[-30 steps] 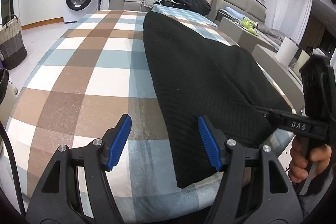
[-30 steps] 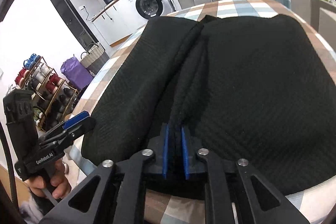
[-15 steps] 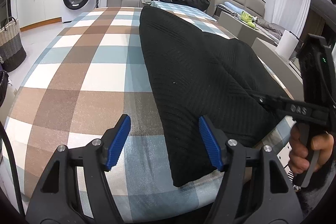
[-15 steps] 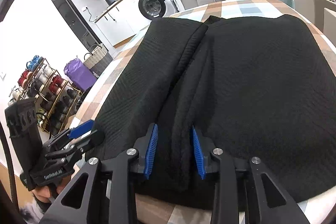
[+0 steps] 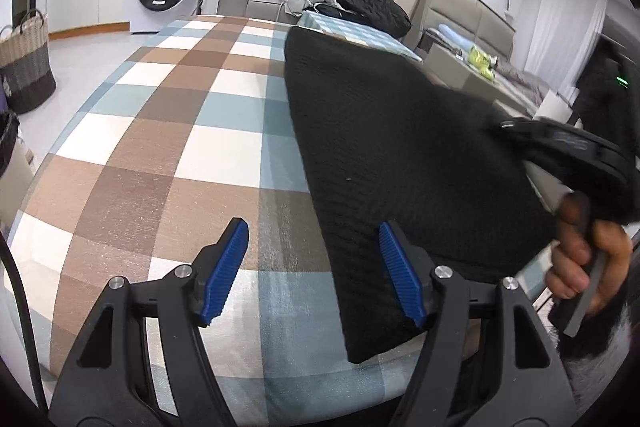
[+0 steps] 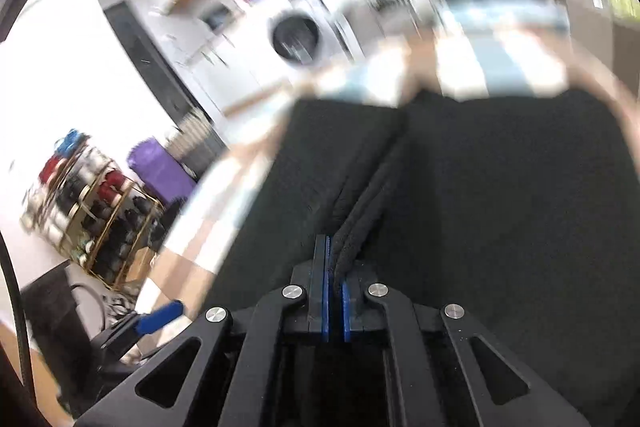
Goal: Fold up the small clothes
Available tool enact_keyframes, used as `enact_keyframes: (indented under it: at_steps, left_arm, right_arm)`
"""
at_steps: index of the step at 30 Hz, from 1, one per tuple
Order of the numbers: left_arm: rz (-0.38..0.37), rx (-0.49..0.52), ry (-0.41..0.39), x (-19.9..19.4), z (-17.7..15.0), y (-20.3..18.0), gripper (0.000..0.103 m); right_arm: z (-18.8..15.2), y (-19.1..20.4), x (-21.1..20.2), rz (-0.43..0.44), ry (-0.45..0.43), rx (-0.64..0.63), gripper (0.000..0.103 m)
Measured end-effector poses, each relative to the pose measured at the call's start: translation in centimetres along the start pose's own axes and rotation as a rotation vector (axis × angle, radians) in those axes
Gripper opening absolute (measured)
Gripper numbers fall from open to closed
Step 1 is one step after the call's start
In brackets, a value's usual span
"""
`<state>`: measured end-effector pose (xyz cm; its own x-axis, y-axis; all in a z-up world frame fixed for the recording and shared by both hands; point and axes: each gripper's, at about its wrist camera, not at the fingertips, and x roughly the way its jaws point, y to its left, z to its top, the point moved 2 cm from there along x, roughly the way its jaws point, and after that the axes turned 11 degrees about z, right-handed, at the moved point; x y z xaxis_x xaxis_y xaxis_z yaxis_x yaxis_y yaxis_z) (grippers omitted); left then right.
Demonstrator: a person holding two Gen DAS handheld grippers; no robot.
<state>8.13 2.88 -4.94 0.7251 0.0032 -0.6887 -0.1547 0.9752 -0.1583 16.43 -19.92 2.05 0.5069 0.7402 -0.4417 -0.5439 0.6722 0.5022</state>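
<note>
The black knitted piece of clothing [image 5: 392, 155] lies spread on the table with the brown, blue and white checked cloth [image 5: 168, 147], on the right half of it and reaching to the near edge. It already has 1 fold line running down its middle, where the cloth bunches into a soft ridge [image 6: 360, 195].

The step in hand looks like the start of a new fold. The right gripper [image 6: 335, 291] has its 2 blue pads pinched shut on that ridge of black cloth at the near hem. Its picture is very blurry, so it is probably moving fast. A person's hand [image 5: 580, 259] squeezes its handle.

The left gripper [image 5: 312, 267] hangs over the near edge of the table with its 2 blue fingers wide apart and nothing between them. The near left corner of the black cloth lies just beside its right finger.

Next, I think the pinched hem must be lifted and carried away toward the far end, so the cloth doubles over. The left gripper may need to grab the other corner, so the fold stays even. If only 1 side goes up, the cloth could twist.

Half a second ago the right gripper's pads stood apart with the ridge loose between them. They have just closed on it. The left gripper looks the same as before.
</note>
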Motion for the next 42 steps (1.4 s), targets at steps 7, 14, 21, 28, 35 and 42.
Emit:
enact_keyframes:
  at_steps: [7, 14, 21, 28, 35, 42]
  left_arm:
    - [-0.013, 0.021, 0.015, 0.3, -0.2, -0.5, 0.069]
    - [-0.011, 0.046, 0.047, 1.0, -0.7, -1.1, 0.069]
    - [-0.013, 0.071, 0.048, 1.1, -0.8, -1.4, 0.069]
    - [-0.023, 0.047, 0.036, 0.7, -0.6, -1.1, 0.069]
    - [-0.028, 0.067, 0.045, 0.6, -0.9, -1.9, 0.069]
    - [-0.03, 0.152, 0.061, 0.9, -1.8, -3.8, 0.069]
  right_arm:
    - [-1.7, -5.2, 1.2, -0.182, 0.118, 0.113, 0.004]
    - [-2.4, -6.9, -0.2, -0.118, 0.138, 0.16, 0.013]
    - [-3.7, -6.5, -2.2, -0.051, 0.149, 0.176, 0.03]
    - [-2.9, -5.2, -1.5, -0.003, 0.083, 0.11, 0.004]
    - [-2.8, -7.2, -3.1, -0.183, 0.063, 0.138, 0.004]
    - [-3.2, -8.6, -3.2, -0.162, 0.071, 0.207, 0.017]
